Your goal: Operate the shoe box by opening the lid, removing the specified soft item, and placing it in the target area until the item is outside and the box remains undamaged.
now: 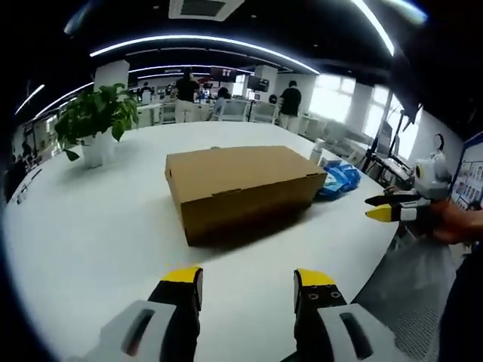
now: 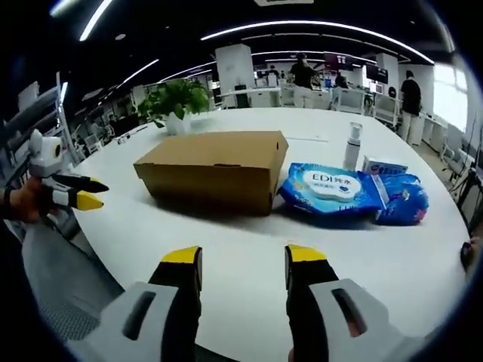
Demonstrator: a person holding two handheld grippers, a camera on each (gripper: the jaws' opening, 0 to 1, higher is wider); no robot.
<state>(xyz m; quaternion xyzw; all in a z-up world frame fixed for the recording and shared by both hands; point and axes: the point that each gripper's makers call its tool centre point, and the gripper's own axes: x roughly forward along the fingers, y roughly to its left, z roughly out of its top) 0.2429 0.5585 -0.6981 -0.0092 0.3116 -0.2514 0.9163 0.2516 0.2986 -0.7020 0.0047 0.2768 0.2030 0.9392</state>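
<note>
A brown cardboard shoe box (image 1: pixel 241 188) lies in the middle of the white table (image 1: pixel 90 234) with its lid down. My left gripper (image 1: pixel 249 279) is open and empty, a short way in front of the box's long side. The right gripper (image 1: pixel 386 207) hangs off the table's edge to the right of the box. In the right gripper view the same box (image 2: pixel 211 170) sits ahead and slightly left. My right gripper (image 2: pixel 243 260) is open with nothing between its jaws. The left gripper (image 2: pixel 84 192) appears at the far left, beyond the table edge, held by a hand.
Two blue soft packs (image 2: pixel 332 188) (image 2: pixel 400 200) lie right beside the box's end, also in the left gripper view (image 1: pixel 337 179). A white spray bottle (image 2: pixel 352 147) and a small white carton (image 2: pixel 381 164) stand behind them. A potted plant (image 1: pixel 94 121) sits at the table's far side. People stand in the background.
</note>
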